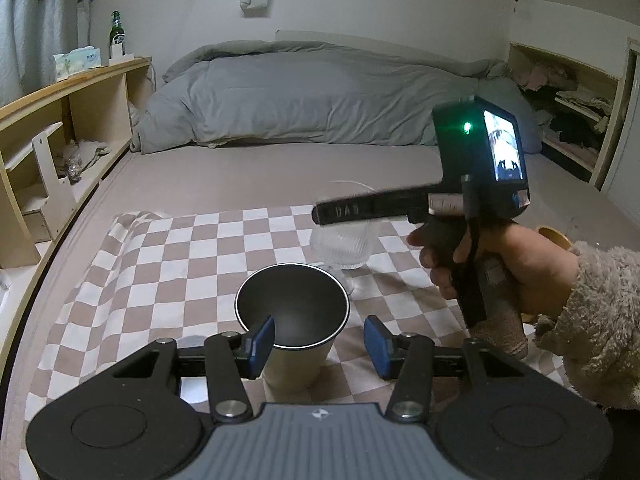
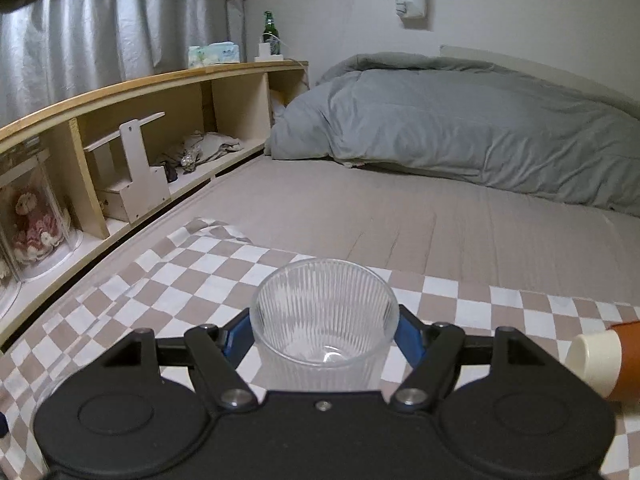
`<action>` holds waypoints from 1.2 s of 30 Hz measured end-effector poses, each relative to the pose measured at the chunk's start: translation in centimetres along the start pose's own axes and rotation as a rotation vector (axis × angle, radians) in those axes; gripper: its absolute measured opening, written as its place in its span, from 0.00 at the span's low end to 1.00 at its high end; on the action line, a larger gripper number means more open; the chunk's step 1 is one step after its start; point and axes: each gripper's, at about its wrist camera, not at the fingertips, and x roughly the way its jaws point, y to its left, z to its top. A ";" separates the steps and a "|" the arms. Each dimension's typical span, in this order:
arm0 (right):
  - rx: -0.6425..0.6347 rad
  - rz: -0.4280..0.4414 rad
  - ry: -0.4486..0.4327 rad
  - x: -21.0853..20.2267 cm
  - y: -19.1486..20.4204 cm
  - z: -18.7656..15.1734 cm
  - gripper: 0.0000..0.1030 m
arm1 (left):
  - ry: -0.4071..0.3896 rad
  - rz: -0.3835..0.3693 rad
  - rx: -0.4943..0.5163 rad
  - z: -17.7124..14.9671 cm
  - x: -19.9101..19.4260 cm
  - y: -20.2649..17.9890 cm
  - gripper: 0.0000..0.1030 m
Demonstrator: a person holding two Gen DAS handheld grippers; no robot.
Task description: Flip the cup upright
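Note:
A ribbed clear glass cup (image 2: 326, 320) stands mouth up between the blue pads of my right gripper (image 2: 324, 334), which is shut on its sides. In the left wrist view the same glass (image 1: 342, 246) shows behind the right gripper's finger (image 1: 360, 210), just above the checkered cloth (image 1: 168, 264). A metal cup with a dark inside (image 1: 292, 312) stands upright on the cloth in front of my left gripper (image 1: 320, 344). The left gripper is open, its left pad at the cup's rim, not gripping.
A brown bottle with a cream cap (image 2: 604, 360) lies on the cloth at the right. A grey duvet (image 1: 320, 96) lies at the back of the bed. A wooden shelf (image 2: 120, 128) runs along the left, with a green bottle (image 2: 270, 32).

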 end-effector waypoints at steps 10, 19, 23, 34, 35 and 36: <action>-0.066 0.036 0.009 -0.1 1.3 -0.6 0.71 | 0.011 0.001 0.005 0.0 0.3 -0.2 0.49; -0.034 0.054 0.009 -2.2 0.5 0.3 0.87 | -0.037 0.008 -0.014 0.5 -0.5 -0.4 0.55; -0.001 0.066 -0.034 -6.8 -0.5 0.8 0.90 | -0.075 0.008 -0.021 0.8 -1.3 -1.1 0.63; -0.040 -0.003 -0.137 -20.0 -1.7 -2.0 1.00 | -0.176 0.042 -0.061 0.1 -4.5 -3.0 0.88; -0.049 -0.016 -0.140 -20.6 -1.6 -2.3 1.00 | -0.184 0.042 -0.068 0.0 -4.7 -3.2 0.90; -0.059 -0.033 -0.141 -21.5 -1.7 -2.8 1.00 | -0.190 0.042 -0.071 -0.2 -5.0 -3.4 0.92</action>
